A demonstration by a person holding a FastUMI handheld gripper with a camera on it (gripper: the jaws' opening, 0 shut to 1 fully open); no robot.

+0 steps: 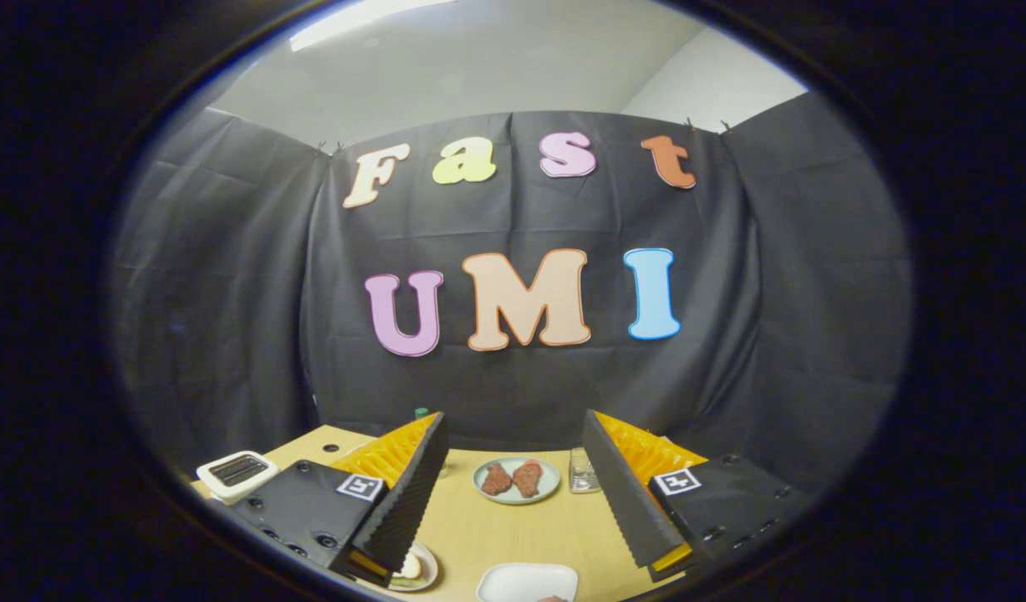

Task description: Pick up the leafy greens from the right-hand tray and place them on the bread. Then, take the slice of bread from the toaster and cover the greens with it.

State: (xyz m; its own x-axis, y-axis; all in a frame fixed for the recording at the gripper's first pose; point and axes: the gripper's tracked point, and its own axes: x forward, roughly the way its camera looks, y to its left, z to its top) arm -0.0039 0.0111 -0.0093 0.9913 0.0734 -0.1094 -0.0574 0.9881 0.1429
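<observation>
My gripper (514, 422) is held well above the wooden table (521, 527), open, with a wide gap and nothing between the fingers. The white toaster (237, 471) stands beyond the left finger at the table's left edge, its slot dark, and I cannot tell whether bread is in it. A small plate (425, 575) with a pale piece of bread (410, 567) peeks out under the left finger (408, 493), mostly hidden by it. A white tray (528, 582) lies below the gap, close to me, with a reddish bit at its near rim.
A round grey-green plate (487, 495) holding two brown-red pieces of food sits between the fingers, farther off. A clear glass (584, 470) stands next to it by the right finger (625, 493). A small green cap (421, 412) shows behind the left fingertip.
</observation>
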